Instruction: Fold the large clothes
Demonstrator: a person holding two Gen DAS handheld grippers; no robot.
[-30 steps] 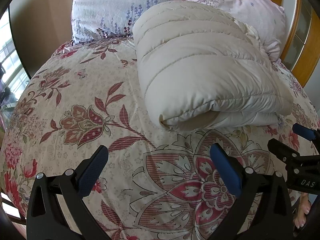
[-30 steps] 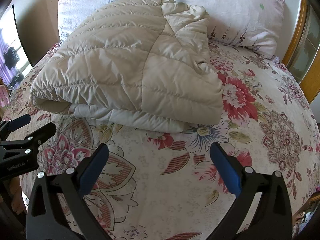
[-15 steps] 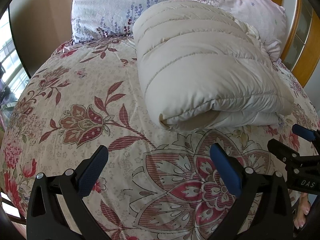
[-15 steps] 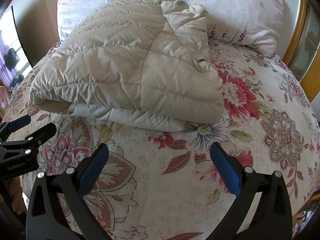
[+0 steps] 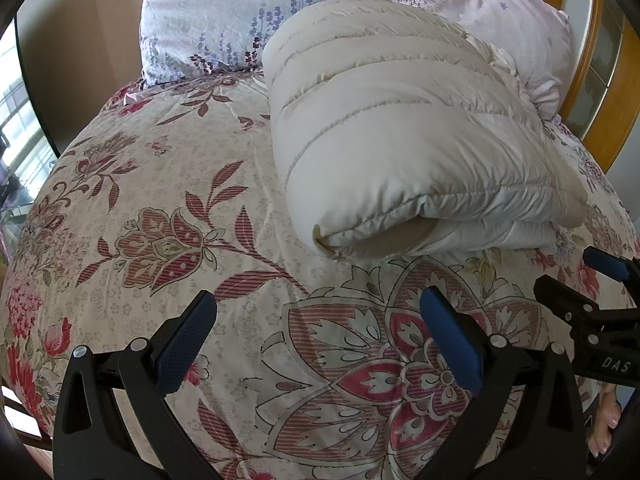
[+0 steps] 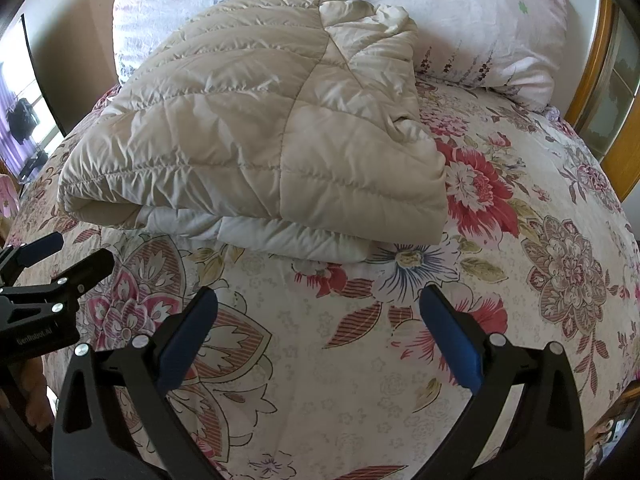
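Bed: floral bedspread (image 5: pixel 168 184) | cream puffer coat (image 6: pixel 256 136) folded, mid-bed toward the head-end pillows (image 6: pixel 472 20) | left gripper (image 5: pixel 318 338) and right gripper (image 6: pixel 318 336) spread wide, empty, near foot edge | I'd stay clear, bundle looks done; any tidy-up: pinch white underlayer evenly.

The folded cream quilted puffer coat (image 5: pixel 400 128) covers the lower parts of the two pink floral-print pillows (image 6: pixel 472 20) at 12 o'clock. Its inner layers are hidden within the fold. A person's fingers (image 5: pixel 606 420) at 4 o'clock are cut off by the edge.
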